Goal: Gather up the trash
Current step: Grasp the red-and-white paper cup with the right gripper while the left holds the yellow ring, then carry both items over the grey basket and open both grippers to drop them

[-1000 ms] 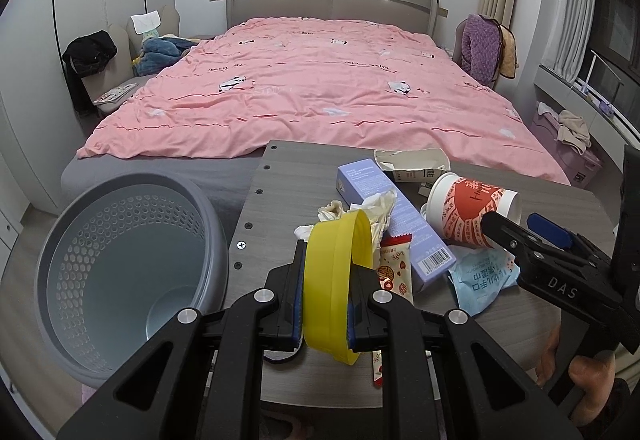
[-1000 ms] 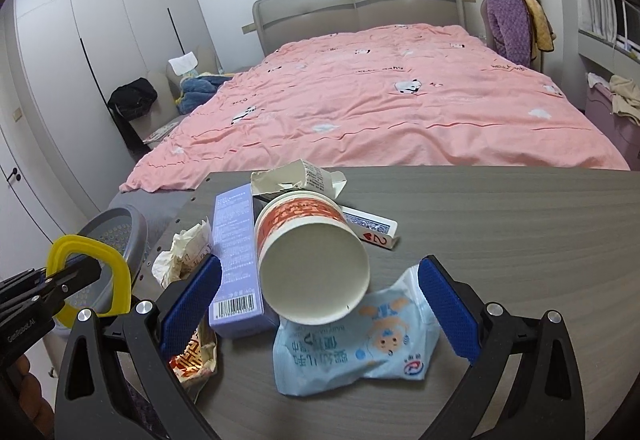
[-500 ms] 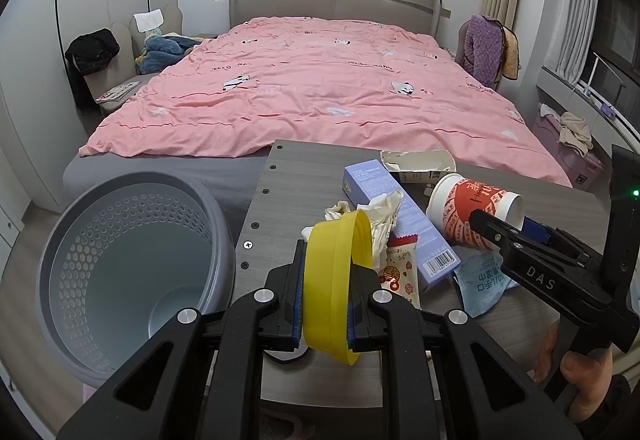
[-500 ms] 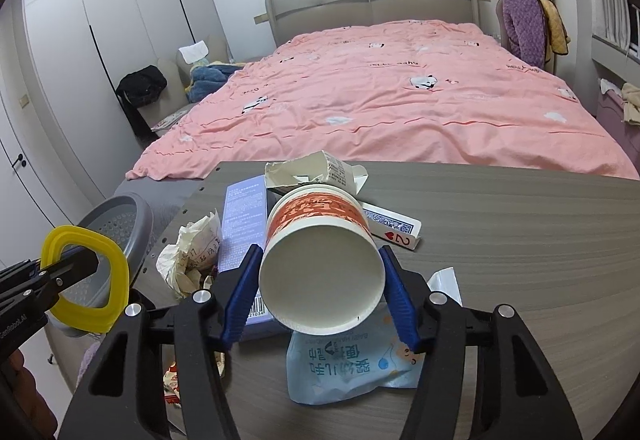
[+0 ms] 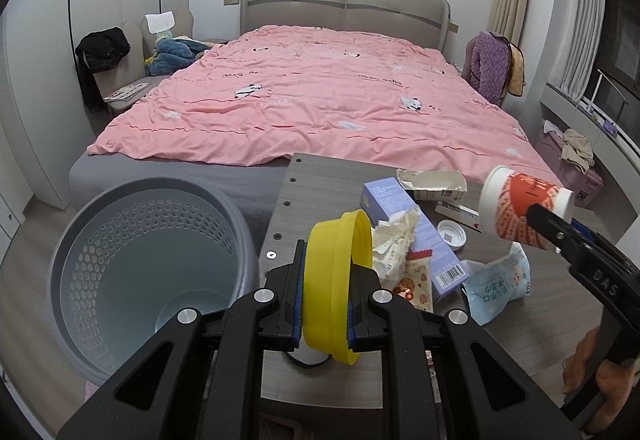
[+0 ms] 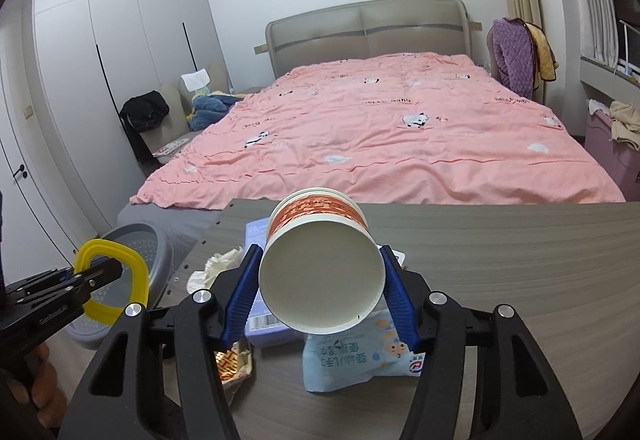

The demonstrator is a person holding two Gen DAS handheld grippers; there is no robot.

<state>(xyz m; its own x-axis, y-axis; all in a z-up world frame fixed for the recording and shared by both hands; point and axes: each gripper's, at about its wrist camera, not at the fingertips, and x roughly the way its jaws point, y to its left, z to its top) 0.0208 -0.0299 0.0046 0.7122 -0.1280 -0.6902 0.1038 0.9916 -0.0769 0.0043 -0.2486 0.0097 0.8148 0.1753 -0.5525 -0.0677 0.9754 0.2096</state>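
Observation:
My right gripper (image 6: 320,290) is shut on a red-and-white paper cup (image 6: 319,268), which lies on its side, mouth toward the camera, lifted off the grey table (image 6: 500,252). The left wrist view shows the same cup (image 5: 520,209) at the right, above the table. My left gripper (image 5: 324,306) is shut on a yellow plastic ring lid (image 5: 334,280), held by the table's left edge beside a grey perforated bin (image 5: 132,272). On the table lie a purple box (image 5: 416,236), crumpled paper (image 5: 394,246), a snack wrapper (image 5: 414,280) and a blue wipes pack (image 5: 496,280).
A torn white carton (image 5: 432,183), a small white cap (image 5: 452,234) and a card pack (image 5: 458,209) lie at the table's far side. A bed with a pink duvet (image 6: 380,135) stands right behind the table. The bin (image 6: 140,252) sits on the floor, left of the table.
The right gripper's jaws closed onto the paper cup and lifted it off the table. The left gripper with the yellow lid has stayed where it was.

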